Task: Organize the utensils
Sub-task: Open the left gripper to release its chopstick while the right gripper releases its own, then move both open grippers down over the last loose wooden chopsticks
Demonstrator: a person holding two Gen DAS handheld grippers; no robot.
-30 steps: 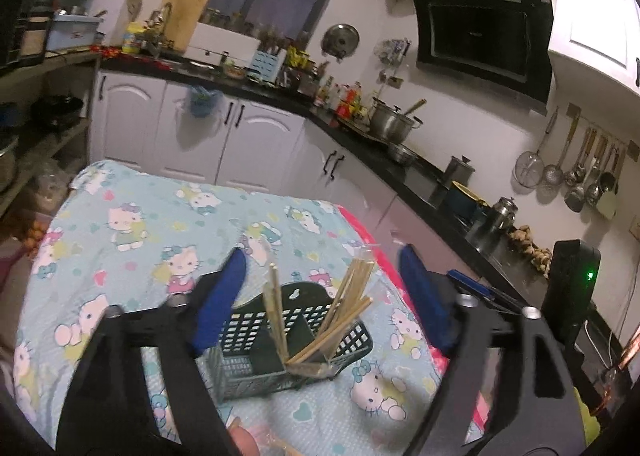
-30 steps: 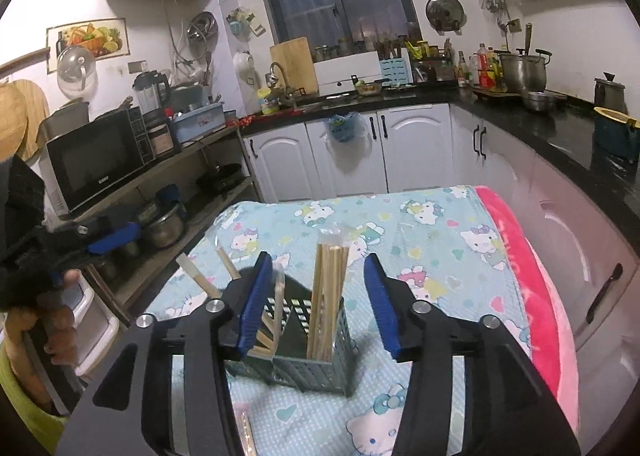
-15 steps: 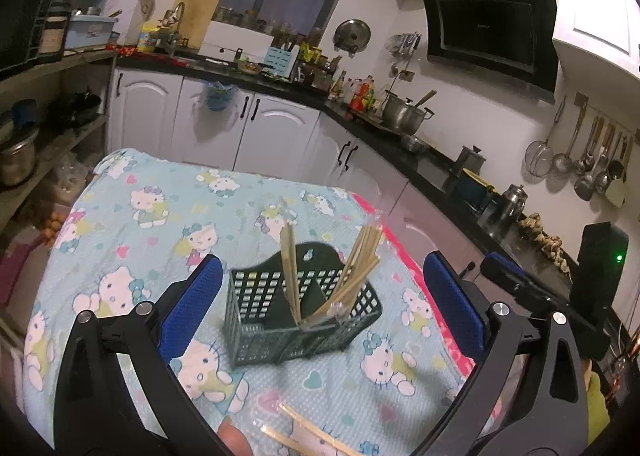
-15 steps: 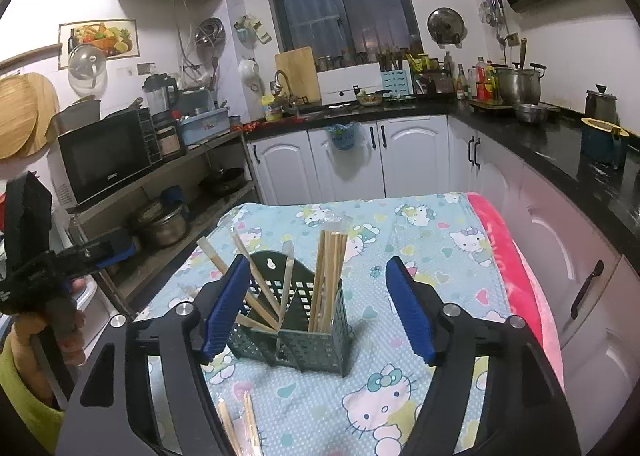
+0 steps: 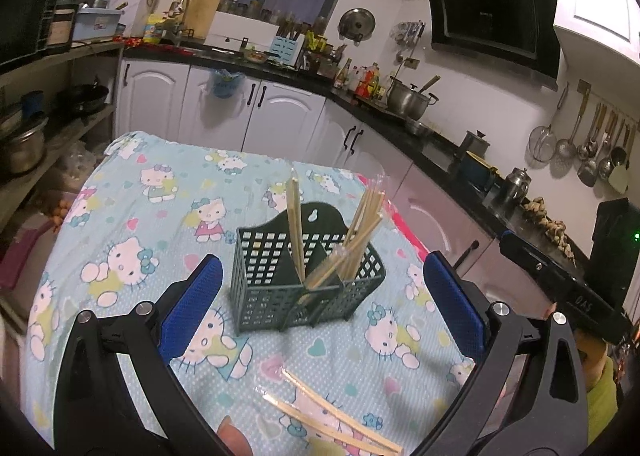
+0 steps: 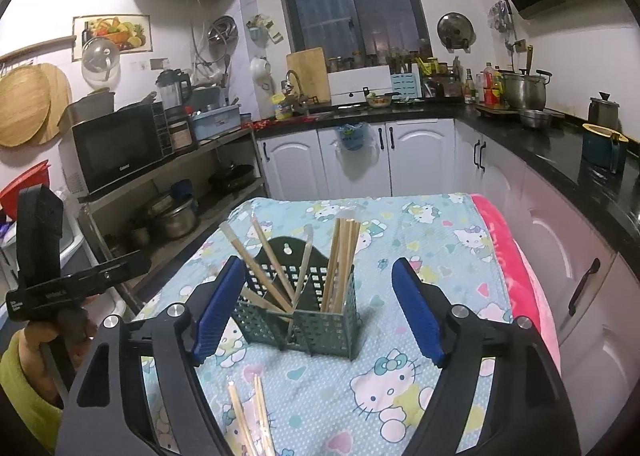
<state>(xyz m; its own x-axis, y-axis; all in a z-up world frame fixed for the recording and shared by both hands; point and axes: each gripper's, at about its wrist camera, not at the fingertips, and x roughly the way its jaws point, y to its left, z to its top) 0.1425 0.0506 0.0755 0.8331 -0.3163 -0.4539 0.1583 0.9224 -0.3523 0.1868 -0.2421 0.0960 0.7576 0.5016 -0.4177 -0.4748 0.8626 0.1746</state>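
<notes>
Left wrist view, we see loose chopsticks (image 5: pixel 340 420) before the caddy (image 5: pixel 304 288), left gripper (image 5: pixel 320 304) wide, empty, right gripper (image 6: pixel 316 308) opening, nothing gripped.

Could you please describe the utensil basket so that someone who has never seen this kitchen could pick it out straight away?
Look at the table under the Hello Kitty tablecloth. Near its middle stands the dark green plastic utensil basket, with lattice walls, a hanging hole in its raised back and chopsticks standing in its compartments. The loose chopsticks nearby lie flat on the cloth.
</notes>
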